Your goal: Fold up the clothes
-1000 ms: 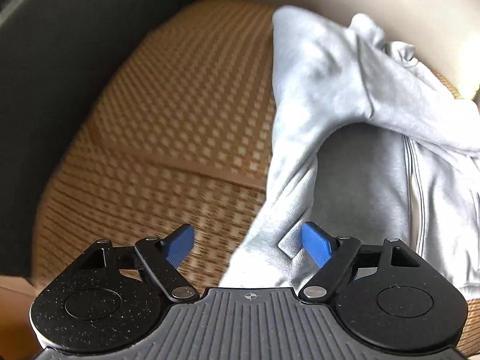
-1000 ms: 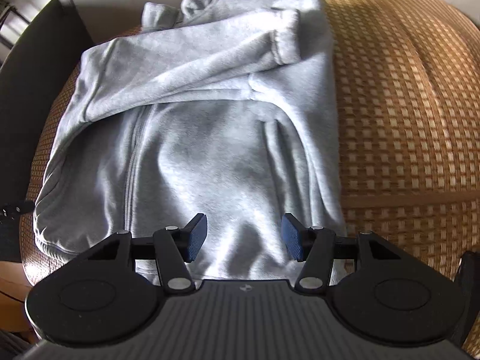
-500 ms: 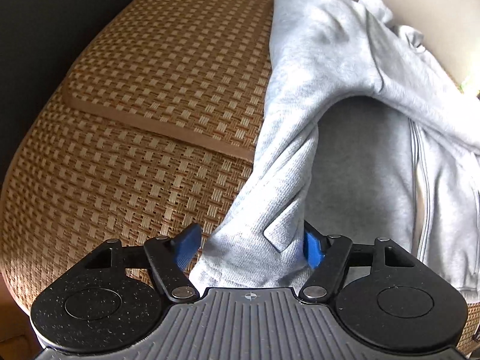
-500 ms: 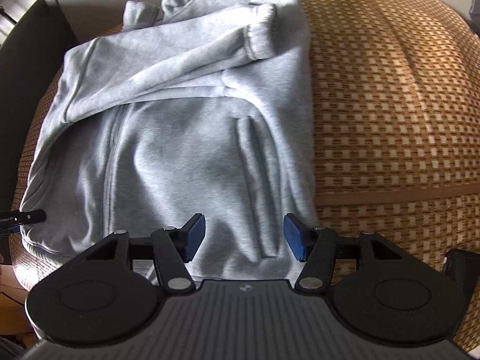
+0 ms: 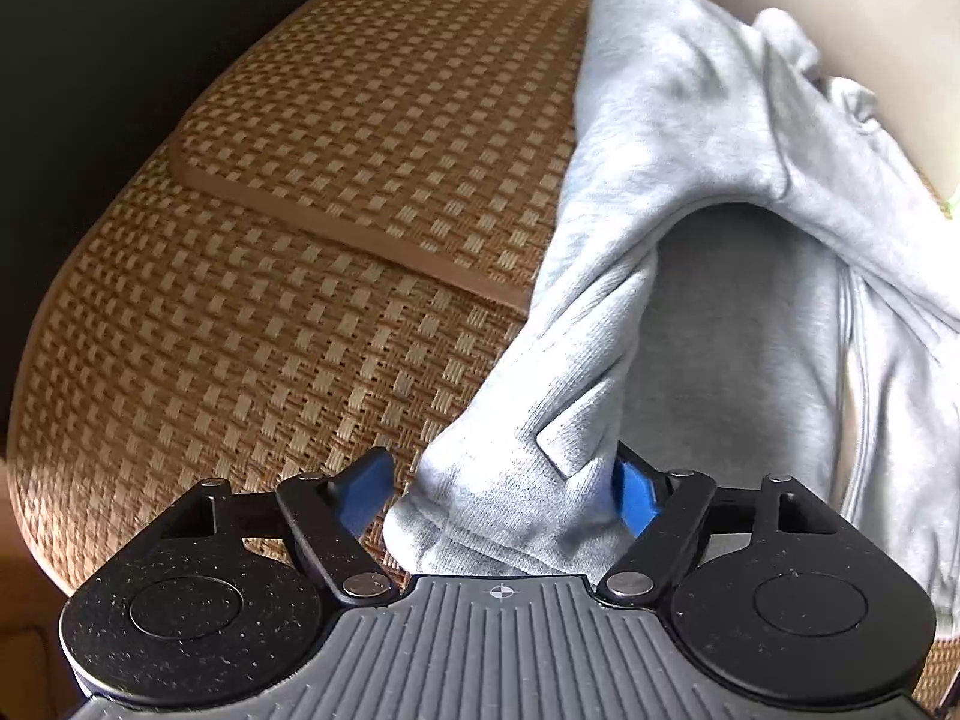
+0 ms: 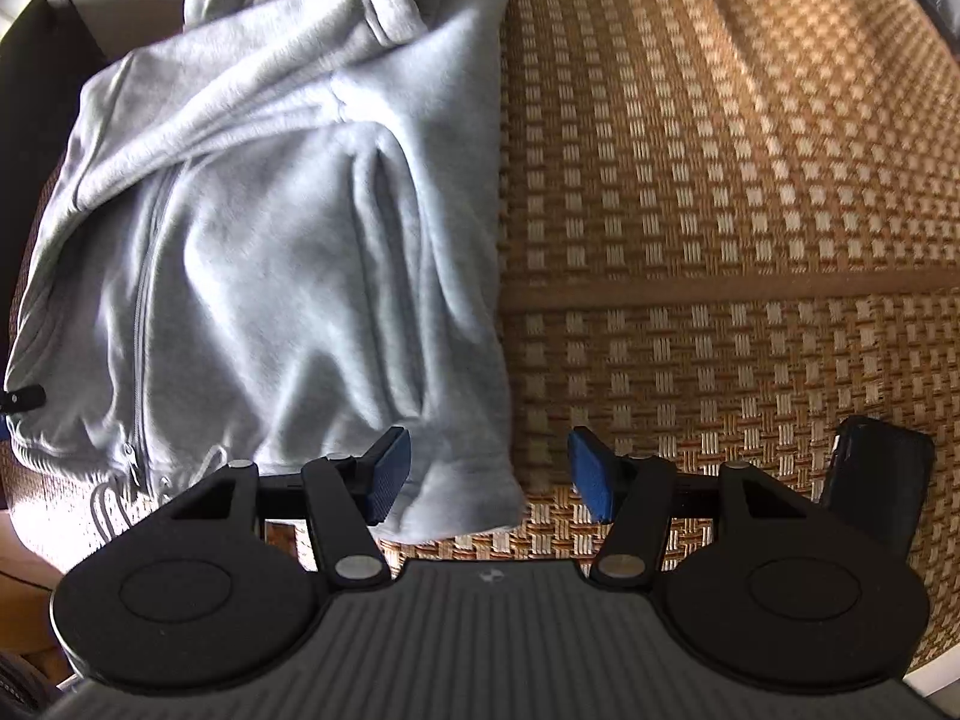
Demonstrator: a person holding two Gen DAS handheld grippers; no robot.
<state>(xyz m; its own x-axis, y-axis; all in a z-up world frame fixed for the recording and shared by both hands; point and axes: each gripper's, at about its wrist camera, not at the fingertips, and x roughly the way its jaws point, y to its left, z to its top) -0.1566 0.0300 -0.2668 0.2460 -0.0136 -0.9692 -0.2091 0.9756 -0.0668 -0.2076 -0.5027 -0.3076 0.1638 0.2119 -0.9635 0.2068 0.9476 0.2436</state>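
A light grey zip hoodie (image 6: 288,252) lies front-up on a woven straw mat (image 6: 720,192), one sleeve folded across its chest with the cuff (image 6: 396,12) at the top. My left gripper (image 5: 498,498) is open, and the hoodie's hem corner (image 5: 510,498) lies between its blue pads (image 5: 360,498), against the right one and clear of the left. My right gripper (image 6: 489,474) is open over the other hem corner (image 6: 462,492), which sits beside its left pad (image 6: 390,474).
The mat (image 5: 300,300) has a brown seam band (image 5: 360,240) across it and ends at dark surroundings on the left. A black flat object (image 6: 876,480) stands just right of my right gripper. White drawstrings (image 6: 108,498) trail off the hem at lower left.
My left gripper has moved forward, so the hem corner now lies between its fingers. My right gripper has shifted right, from mid-hem to the hoodie's right hem corner. Both stay open.
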